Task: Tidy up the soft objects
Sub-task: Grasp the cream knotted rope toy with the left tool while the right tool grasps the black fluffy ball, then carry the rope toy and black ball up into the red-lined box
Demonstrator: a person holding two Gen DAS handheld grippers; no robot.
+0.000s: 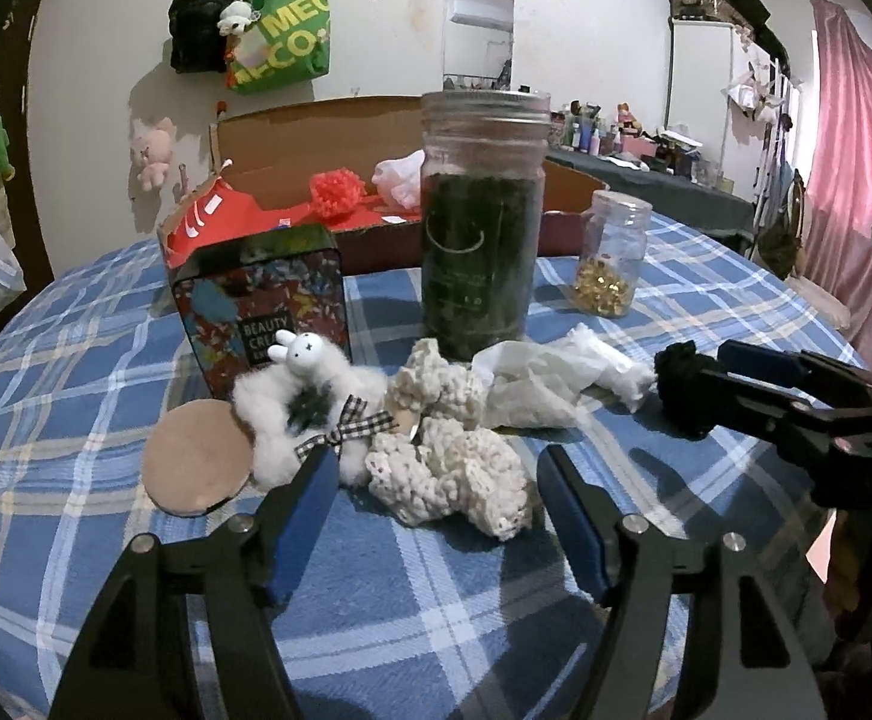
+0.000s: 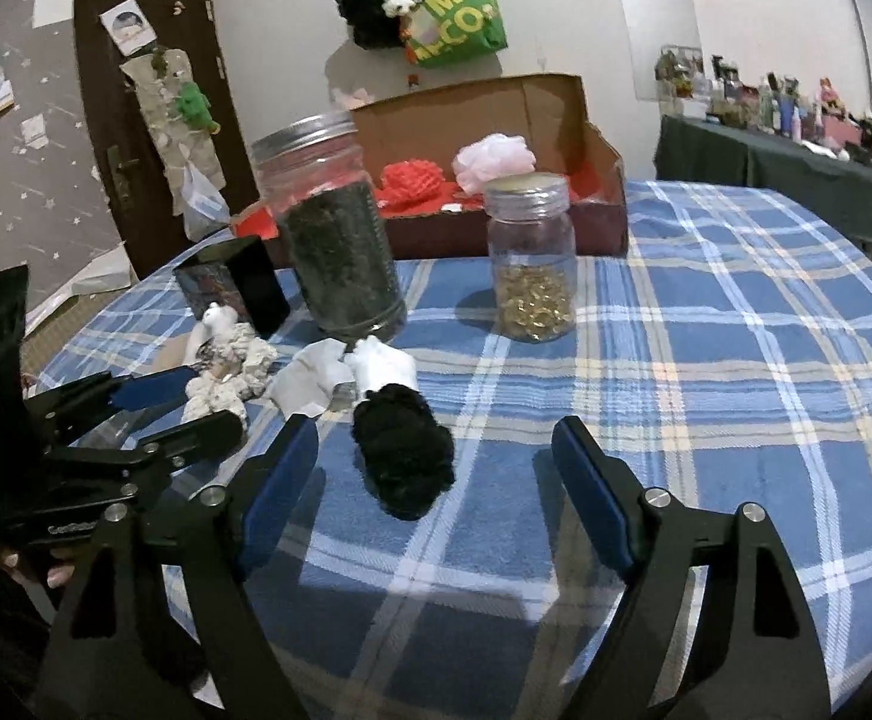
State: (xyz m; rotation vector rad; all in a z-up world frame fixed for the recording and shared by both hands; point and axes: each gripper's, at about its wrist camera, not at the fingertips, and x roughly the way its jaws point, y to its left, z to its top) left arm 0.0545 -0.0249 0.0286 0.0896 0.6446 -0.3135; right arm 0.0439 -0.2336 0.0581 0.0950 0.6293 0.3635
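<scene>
Left gripper point(image 1: 436, 480): jaws spread wide, holding nothing, hovering just short of the cream crochet scrunchie point(image 1: 454, 468), which lies on the plaid tablecloth point(image 1: 75, 420) between the blue pads. Right gripper point(image 2: 436, 450): jaws likewise wide and empty, with the black fuzzy scrunchie point(image 2: 402, 456) lying on the cloth between the fingertips, nearer the left-hand pad (contact with that pad cannot be confirmed).

Items adjacent to the left gripper: one white fluffy scrunchie with a bunny head and checked bow point(image 1: 303, 396), touching the cream one; one round tan puff pad point(image 1: 195, 459), just beside it; one crumpled white plastic wrapper point(image 1: 544, 378) between the cream and black items.

Further out: one patterned tin box point(image 1: 261, 300), one tall jar of dark material point(image 1: 478, 228) and one small jar of gold pieces point(image 2: 532, 258), all upright. Behind them stands one open cardboard box point(image 2: 556, 102) lined in red.

Progress, judged from the layout: two soft items sit in the box, one red pom-pom scrunchie point(image 1: 336, 192) and one pale pink puff point(image 2: 496, 159). Four soft items lie on the cloth outside it (cream, white, black, tan pad). The task appears roughly one third complete.
</scene>
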